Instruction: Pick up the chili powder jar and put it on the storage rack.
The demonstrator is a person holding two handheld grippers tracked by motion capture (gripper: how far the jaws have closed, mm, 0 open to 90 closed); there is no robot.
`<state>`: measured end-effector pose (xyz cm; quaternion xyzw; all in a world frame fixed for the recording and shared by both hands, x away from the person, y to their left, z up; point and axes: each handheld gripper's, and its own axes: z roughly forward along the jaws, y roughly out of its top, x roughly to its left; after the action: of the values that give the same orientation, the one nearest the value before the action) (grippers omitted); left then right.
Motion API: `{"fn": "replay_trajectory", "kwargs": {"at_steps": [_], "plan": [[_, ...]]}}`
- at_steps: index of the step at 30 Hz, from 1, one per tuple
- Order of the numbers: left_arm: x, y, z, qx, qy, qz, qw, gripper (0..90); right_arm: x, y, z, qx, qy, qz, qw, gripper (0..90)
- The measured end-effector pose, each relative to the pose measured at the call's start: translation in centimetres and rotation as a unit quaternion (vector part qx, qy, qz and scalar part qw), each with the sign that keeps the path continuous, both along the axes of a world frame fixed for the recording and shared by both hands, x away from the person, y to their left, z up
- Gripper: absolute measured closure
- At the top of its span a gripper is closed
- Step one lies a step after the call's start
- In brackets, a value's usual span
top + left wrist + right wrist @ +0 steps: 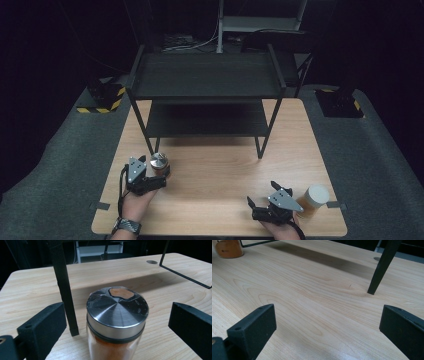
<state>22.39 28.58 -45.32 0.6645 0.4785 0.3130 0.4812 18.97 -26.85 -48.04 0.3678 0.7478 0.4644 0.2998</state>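
My left gripper [115,322] sits wide open around a glass spice jar [116,325] of orange powder with a brushed steel lid, on the woodgrain table [225,170]. Right gripper [327,325] gapes over bare wood.

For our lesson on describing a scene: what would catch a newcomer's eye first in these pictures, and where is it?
First, the spice jar with a shiny metal lid and orange powder, standing upright between the open jaws of the left gripper, beside the front left leg of the black shelf rack. That rack fills the far half of the wooden table. A white-capped container stands near the table's front right corner, by the right gripper.
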Motion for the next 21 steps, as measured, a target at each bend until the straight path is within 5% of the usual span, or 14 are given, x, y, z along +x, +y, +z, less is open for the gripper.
{"fn": "replay_trajectory", "kwargs": {"at_steps": [21], "plan": [[0.67, -0.14, -0.73, 0.0, -0.009, -0.004, 0.9999, 19.2, 0.44, 0.66, 0.81, -0.015, 0.028, -0.014, 0.9994, 0.4]]}}
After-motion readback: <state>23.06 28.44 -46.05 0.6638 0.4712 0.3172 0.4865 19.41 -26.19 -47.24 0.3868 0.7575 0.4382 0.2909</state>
